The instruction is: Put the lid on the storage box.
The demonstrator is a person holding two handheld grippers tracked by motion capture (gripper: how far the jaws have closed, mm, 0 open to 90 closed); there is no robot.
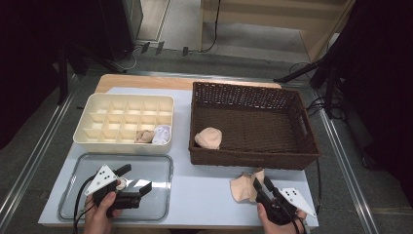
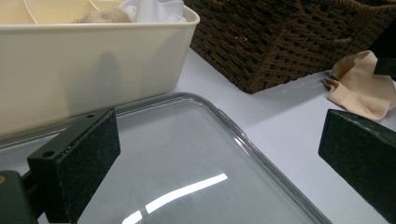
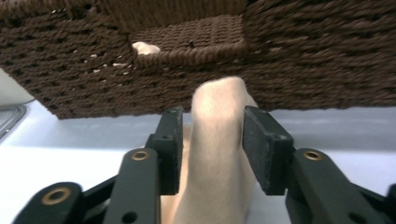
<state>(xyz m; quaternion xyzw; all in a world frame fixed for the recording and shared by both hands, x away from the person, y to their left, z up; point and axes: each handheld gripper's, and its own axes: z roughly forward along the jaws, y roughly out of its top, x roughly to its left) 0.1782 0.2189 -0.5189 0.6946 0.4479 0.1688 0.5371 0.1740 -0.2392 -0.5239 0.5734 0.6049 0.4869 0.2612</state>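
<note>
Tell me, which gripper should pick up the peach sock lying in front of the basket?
Right. The right gripper already has the peach sock between its jaws; the left gripper hangs open over the clear tray.

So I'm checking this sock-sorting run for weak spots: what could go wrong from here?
The right gripper has a fold of the beige sock between its jaws; the rest lies loose on the table, so a lift may drag or drop it. The sock lies close against the basket wall and could snag on the weave.

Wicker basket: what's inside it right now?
Inside the wicker basket, one rolled beige sock lies near the front left corner. The rest of the floor looks bare; the strip just behind the front wall is hidden.
</note>
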